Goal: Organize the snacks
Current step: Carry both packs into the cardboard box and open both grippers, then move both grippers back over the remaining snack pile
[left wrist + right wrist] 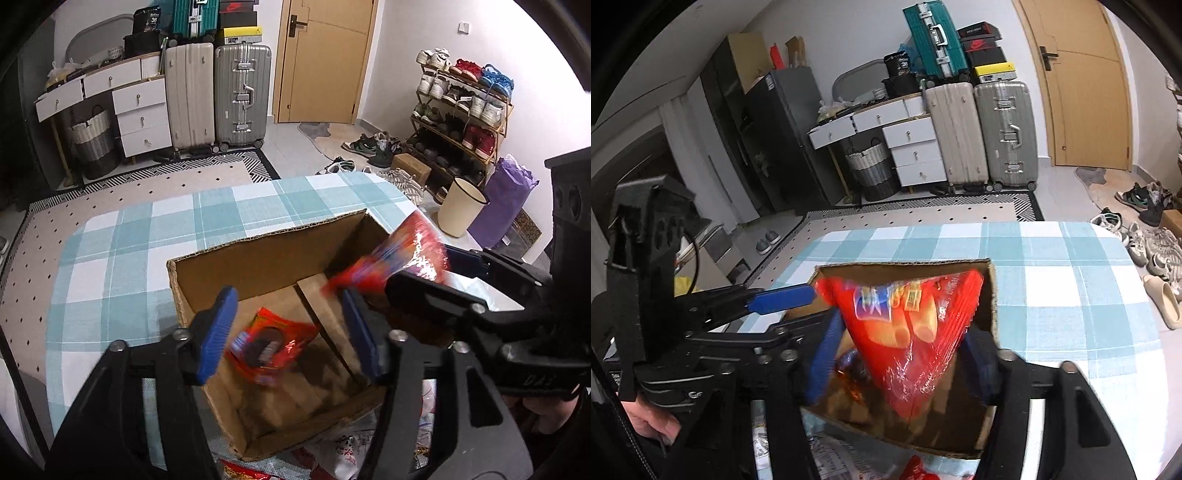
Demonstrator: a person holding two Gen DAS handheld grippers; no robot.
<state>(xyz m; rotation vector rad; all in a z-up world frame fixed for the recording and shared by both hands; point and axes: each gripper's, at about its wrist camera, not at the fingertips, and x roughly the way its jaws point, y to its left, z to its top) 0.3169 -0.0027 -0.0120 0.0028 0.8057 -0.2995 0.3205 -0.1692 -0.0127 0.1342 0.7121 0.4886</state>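
An open cardboard box (258,251) stands on the table with the blue plaid cloth (129,258). My left gripper (288,332) hangs over the box, its blue pads wide apart. A small red snack packet (269,347), blurred, is below them inside the box. My right gripper (901,362) is over the box's (991,295) right side. A large red puffy snack bag (916,332) hangs point-down between its spread fingers, blurred in the left wrist view (406,254). The left gripper's blue finger (783,300) reaches in from the left.
More snack packets (332,454) lie on the table in front of the box. Beyond the table are a patterned rug (110,192), suitcases (242,96), white drawers (140,110), a shoe rack (461,110) and a cream bin (461,206). A hand (650,421) holds the left gripper.
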